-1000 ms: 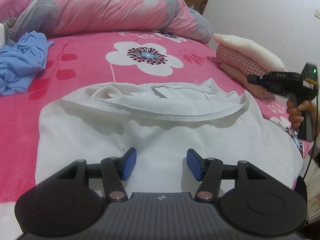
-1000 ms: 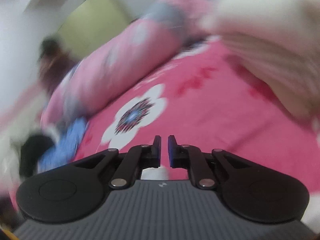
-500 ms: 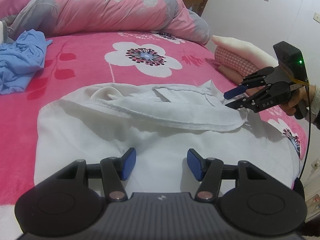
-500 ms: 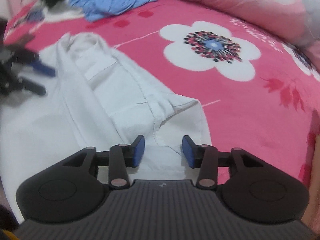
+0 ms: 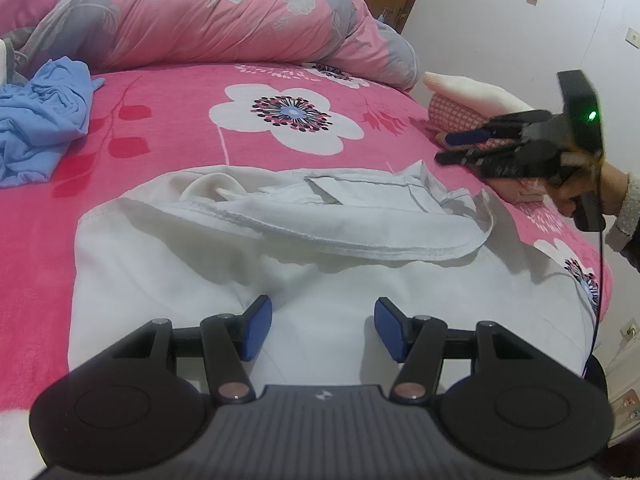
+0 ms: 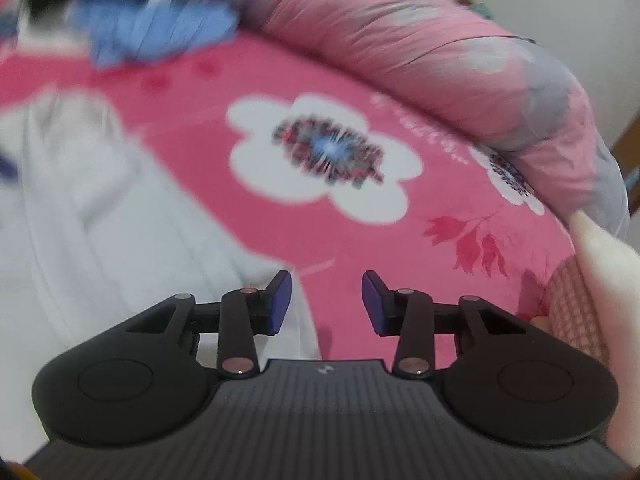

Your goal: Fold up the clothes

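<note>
Black tongs [image 5: 323, 328], blue pads [image 5: 256, 328], grey cuff [image 5: 624, 216]

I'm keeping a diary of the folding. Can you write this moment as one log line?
white garment: partly folded on bed | left gripper: open, above it | right gripper: open, empty

The right gripper [image 6: 325, 304] is seen with its blue pads spread apart and nothing held between them, above a pink flowered bedspread [image 6: 400, 240]. Left of the gripper, a blurred white garment [image 6: 100, 220] is spread on the bedspread. Beyond it, a crumpled blue garment [image 6: 152, 36] and a rolled pink quilt [image 6: 420, 60] are seen.
</note>
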The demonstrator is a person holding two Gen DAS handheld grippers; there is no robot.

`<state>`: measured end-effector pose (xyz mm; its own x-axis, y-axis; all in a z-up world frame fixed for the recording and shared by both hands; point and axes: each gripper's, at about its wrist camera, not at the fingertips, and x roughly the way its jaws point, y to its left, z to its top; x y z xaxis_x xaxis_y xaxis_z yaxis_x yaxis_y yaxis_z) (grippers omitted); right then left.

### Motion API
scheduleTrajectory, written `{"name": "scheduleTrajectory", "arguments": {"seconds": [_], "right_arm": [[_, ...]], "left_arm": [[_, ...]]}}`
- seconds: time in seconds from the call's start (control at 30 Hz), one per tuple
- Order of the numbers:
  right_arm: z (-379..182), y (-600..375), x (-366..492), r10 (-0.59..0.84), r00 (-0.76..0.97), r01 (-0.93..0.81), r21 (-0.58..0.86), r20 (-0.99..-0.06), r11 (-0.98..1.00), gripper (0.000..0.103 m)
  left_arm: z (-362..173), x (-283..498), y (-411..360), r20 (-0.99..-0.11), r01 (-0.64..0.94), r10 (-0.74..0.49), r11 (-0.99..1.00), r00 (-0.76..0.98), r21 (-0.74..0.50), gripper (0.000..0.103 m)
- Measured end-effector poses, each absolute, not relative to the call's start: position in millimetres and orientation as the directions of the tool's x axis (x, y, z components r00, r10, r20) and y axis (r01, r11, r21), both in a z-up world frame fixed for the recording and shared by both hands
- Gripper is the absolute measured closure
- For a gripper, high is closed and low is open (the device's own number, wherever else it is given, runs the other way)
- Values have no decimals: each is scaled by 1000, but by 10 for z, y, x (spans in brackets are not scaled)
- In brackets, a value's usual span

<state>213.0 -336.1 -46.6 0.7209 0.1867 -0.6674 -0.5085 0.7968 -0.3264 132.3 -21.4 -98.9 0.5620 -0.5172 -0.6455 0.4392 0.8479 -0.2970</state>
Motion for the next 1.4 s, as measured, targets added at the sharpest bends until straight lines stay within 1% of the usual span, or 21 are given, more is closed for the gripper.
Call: {"name": "scheduleTrajectory", "arguments": {"seconds": [0.07,0.17,0.23,0.3,0.33,0.37,0.4,0.47,0.53,0.57,0.67,0.73,0.8,0.87,0.9,0.97,1.07,1.17,1.27,1.33,1.4], "right_arm": [[-367,-3436,2070,268,693,-556,-260,-669,790,65],[-390,-3393,1967,383,566,-695,-172,-730,698,65],[-550,-3278,1953,351,519,-740,-204,-779,641,65],[-741,-3202,2088,219,583,-676,-317,-783,666,65],[-762,-3224,2189,167,631,-611,-353,-757,709,65],[-672,-3332,2248,177,675,-532,-305,-717,790,65],[-580,-3442,2306,181,717,-448,-246,-673,860,64],[-335,-3809,2268,229,794,-287,-14,-563,958,63],[-215,-4021,2101,243,817,-235,82,-523,968,63],[-188,-4035,1988,266,808,-266,76,-526,961,63],[-253,-3708,1507,420,711,-520,-20,-565,854,63],[-351,-3465,1297,534,575,-676,7,-620,737,64],[-515,-3204,1214,599,416,-781,68,-685,621,65],[-730,-2952,1356,513,368,-795,24,-775,607,65],[-795,-2900,1473,469,394,-774,-10,-790,633,65],[-771,-2963,1796,456,492,-677,5,-742,736,65],[-550,-3251,1912,474,635,-502,141,-609,853,63],[-330,-3536,2024,434,767,-321,302,-473,897,63],[-341,-3365,1808,524,695,-472,238,-493,849,63],[-415,-3199,1679,609,581,-608,209,-540,766,63],[-525,-2937,1640,637,469,-704,176,-612,688,63]], "left_arm": [[-992,1322,-213,-645,438,-518,848,562,-299,45],[-990,1321,-216,-647,437,-514,850,563,-295,45],[-986,1319,-221,-650,435,-510,852,564,-291,45],[-978,1317,-220,-652,428,-505,855,565,-292,45],[-974,1316,-220,-653,424,-503,857,566,-292,45],[-969,1314,-216,-653,420,-501,859,568,-293,45],[-962,1312,-208,-653,416,-498,861,571,-294,45],[-946,1303,-184,-648,406,-493,865,581,-294,45],[-928,1290,-153,-640,395,-487,870,594,-295,45],[-918,1283,-136,-636,390,-483,873,601,-295,45],[-899,1262,-88,-631,370,-468,882,619,-291,44],[-897,1241,-54,-638,350,-446,894,628,-280,44],[-893,1208,-20,-643,332,-426,904,636,-269,44],[-878,1156,20,-644,320,-411,911,645,-260,44],[-867,1130,42,-643,316,-406,913,650,-258,44],[-847,1089,89,-637,309,-400,916,659,-255,44],[-830,1067,159,-625,301,-393,919,674,-254,43],[-813,1045,228,-613,293,-387,922,689,-253,43],[-822,1071,270,-603,287,-388,922,697,-261,43],[-831,1098,271,-604,290,-390,921,695,-260,43],[-843,1120,261,-609,290,-387,922,692,-257,43]]}}
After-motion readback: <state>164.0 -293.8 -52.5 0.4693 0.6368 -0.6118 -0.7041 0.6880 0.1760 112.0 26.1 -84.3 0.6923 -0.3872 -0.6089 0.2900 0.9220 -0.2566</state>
